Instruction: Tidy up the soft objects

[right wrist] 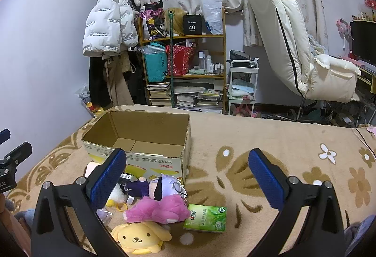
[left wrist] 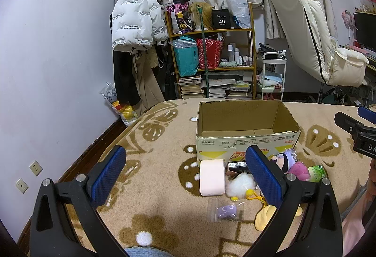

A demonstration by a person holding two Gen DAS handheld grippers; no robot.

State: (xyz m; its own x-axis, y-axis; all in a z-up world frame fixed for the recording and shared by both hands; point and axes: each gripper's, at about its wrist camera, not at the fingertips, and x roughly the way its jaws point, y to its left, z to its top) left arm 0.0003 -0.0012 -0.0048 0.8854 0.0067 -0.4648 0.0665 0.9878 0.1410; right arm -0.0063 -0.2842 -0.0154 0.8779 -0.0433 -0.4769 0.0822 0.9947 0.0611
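An open, empty cardboard box (left wrist: 246, 125) (right wrist: 141, 137) stands on the patterned bed blanket (left wrist: 164, 153). In front of it lie soft items: a pink foam block (left wrist: 212, 177), a white fluffy toy (left wrist: 240, 186), a bagged purple charm (left wrist: 226, 210), a white-haired plush doll (right wrist: 156, 187), a pink plush (right wrist: 159, 211), a yellow dog plush (right wrist: 141, 237) and a green tissue pack (right wrist: 205, 218). My left gripper (left wrist: 185, 177) is open and empty, above the blanket near the foam block. My right gripper (right wrist: 186, 180) is open and empty, above the plush pile.
A bookshelf (left wrist: 213, 52) with bags and books, hanging coats (left wrist: 134, 22), a white cart (left wrist: 272, 76) and a cream recliner chair (right wrist: 300, 45) stand beyond the bed. The wall (left wrist: 47, 57) runs along the bed's left side.
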